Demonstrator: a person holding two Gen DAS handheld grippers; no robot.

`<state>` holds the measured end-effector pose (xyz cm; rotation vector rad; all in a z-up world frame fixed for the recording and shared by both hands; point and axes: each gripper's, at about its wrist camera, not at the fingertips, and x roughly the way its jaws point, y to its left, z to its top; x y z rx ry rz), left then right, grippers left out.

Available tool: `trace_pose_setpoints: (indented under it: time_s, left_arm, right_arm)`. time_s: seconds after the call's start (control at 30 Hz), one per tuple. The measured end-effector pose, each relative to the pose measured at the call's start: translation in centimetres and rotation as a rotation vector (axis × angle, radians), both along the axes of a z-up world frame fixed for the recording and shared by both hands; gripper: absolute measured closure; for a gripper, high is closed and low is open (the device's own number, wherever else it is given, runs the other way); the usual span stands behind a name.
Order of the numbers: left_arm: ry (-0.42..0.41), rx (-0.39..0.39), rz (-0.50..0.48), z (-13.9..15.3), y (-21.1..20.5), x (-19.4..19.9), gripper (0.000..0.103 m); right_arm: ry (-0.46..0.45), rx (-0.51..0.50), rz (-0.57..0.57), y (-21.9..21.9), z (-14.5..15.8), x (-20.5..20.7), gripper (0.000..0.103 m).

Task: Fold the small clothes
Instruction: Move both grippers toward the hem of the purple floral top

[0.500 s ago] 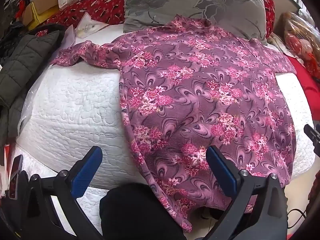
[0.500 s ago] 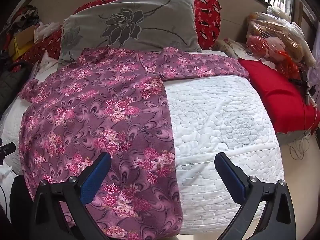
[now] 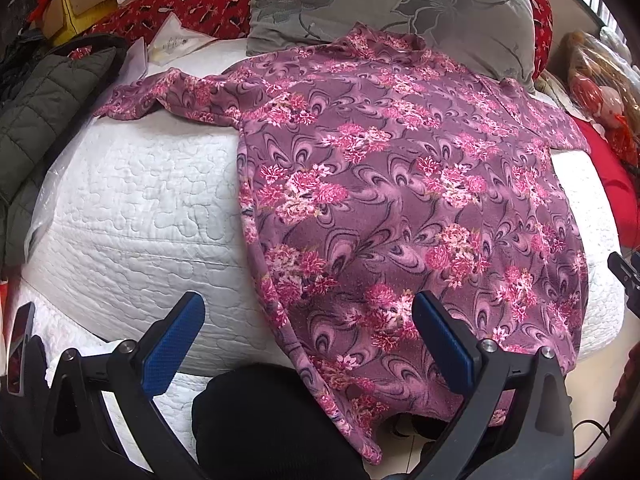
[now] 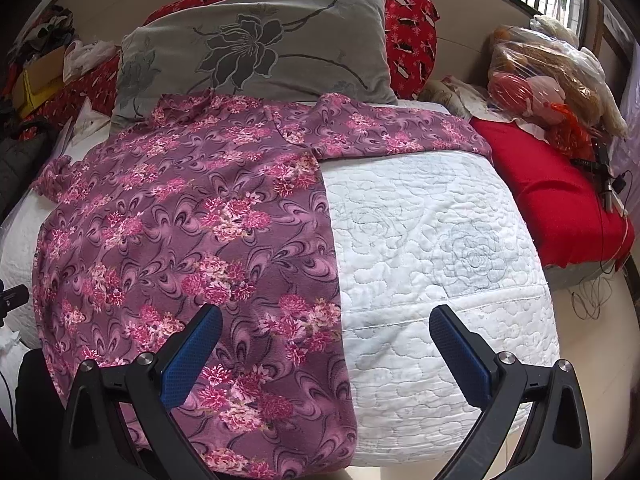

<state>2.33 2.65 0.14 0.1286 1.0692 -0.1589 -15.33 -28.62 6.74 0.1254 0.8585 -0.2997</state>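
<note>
Blue pads up front on both tools, nothing pinched in either. The left gripper [image 3: 308, 344] has its jaws spread wide, hanging over the near left edge of the floral top [image 3: 400, 200], just where the hem drapes off the mattress; fabric sits under the gap but the pads aren't pressing it. The right gripper [image 4: 326, 354] is spread just as wide, over the top's right edge, one finger above the fabric and the other above bare white quilted mattress cover [image 4: 440, 240].

That purple-pink top is laid out flat across the bed, hem toward the cameras, both sleeves stretched out sideways, collar up by a grey pillow with a big flower print [image 4: 260, 48]. Behind that is red patterned bedding [image 4: 412, 32]. Off to the left side there's a dark puffer jacket [image 3: 44, 104], to the right a red cushion [image 4: 552, 200] and plastic-wrapped stuff [image 4: 548, 68].
</note>
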Motion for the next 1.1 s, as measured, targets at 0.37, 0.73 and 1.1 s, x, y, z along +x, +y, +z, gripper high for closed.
trace_pose_setpoints:
  time_s: [0.37,0.73,1.1]
  left_arm:
    - [0.010,-0.019,0.029,-0.1,1.2,0.4,0.000]
    - [0.071,-0.048,0.095,-0.9,3.2,1.2,0.000]
    - [0.209,-0.037,0.084,-3.6,2.7,1.0,0.000]
  right_arm:
    - [0.009,-0.014,0.015,0.6,0.2,0.3,0.000]
    - [0.021,0.006,-0.003,-0.7,0.0,-0.4,0.000]
    - [0.095,0.058,-0.007,-3.0,-2.9,-1.4,0.000]
